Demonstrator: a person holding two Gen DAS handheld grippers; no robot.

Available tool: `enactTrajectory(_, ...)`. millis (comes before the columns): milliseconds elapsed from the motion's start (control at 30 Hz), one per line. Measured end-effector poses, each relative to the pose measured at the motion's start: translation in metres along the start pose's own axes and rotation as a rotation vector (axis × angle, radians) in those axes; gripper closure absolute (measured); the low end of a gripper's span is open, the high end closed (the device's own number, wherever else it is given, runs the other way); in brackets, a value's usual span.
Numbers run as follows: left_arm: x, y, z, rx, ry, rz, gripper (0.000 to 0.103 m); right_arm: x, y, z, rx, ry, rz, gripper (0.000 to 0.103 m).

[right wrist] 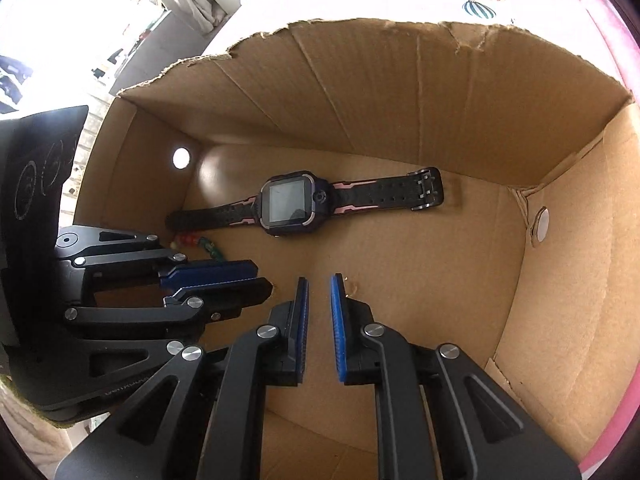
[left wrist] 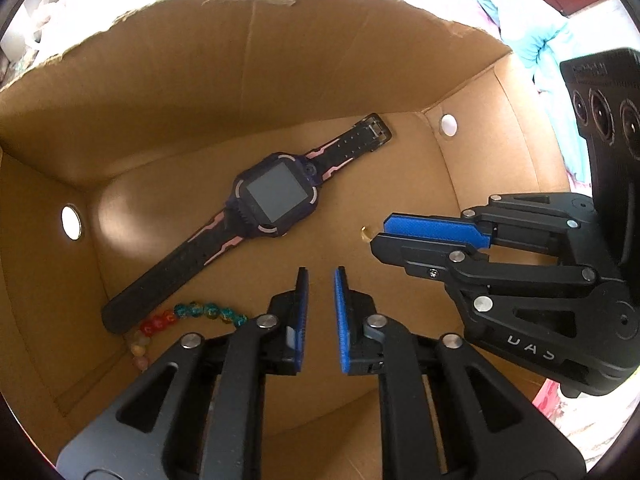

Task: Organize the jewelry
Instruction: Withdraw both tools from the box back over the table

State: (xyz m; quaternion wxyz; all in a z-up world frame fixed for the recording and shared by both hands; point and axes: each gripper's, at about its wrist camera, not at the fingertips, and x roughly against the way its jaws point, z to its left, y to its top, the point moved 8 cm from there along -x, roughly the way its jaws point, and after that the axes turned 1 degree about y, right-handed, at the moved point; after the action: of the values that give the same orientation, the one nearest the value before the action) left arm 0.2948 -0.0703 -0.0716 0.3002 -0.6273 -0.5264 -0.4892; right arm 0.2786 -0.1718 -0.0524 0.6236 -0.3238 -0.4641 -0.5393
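Box: an open cardboard box (left wrist: 248, 80) with torn rims fills both views; both grippers point down into it.
Watch: a dark watch (left wrist: 276, 196) with pink accents lies flat on the box floor, centre of frame in both views.
Bracelet: a coloured bead bracelet (left wrist: 192, 314) lies lower left in the left view, touching the watch strap's end.
Gold piece: a small gold item (left wrist: 365, 233) lies just beside the right gripper's tip.
Left gripper (left wrist: 321, 274): jaws slightly apart, nothing between them.
Right gripper (right wrist: 319, 280): fingers nearly together, a narrow gap, holding nothing.
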Motion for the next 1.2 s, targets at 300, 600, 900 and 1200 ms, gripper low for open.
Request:
enactTrajectory(300, 0.008, 0.004, 0.009, 0.019, -0.019, -0.051, 0.086, 0.007, 0.002, -0.003, -0.009, 0.002, -0.028, 0.091)
enactTrajectory(600, 0.146, -0.033, -0.028, -0.193, -0.011, -0.501, 0.071, 0.118, -0.025, 0.040, 0.105, 0.073, -0.394, 0.088)
enactTrajectory(900, 0.179, -0.182, -0.049, -0.341, 0.047, -0.745, 0.061, 0.143, -0.157, 0.072, 0.159, 0.140, -0.578, 0.075)
enactTrajectory(1200, 0.061, -0.213, -0.033, -0.231, 0.086, -0.566, 0.062, 0.033, -0.205, 0.049, -0.075, 0.135, -0.437, 0.075)
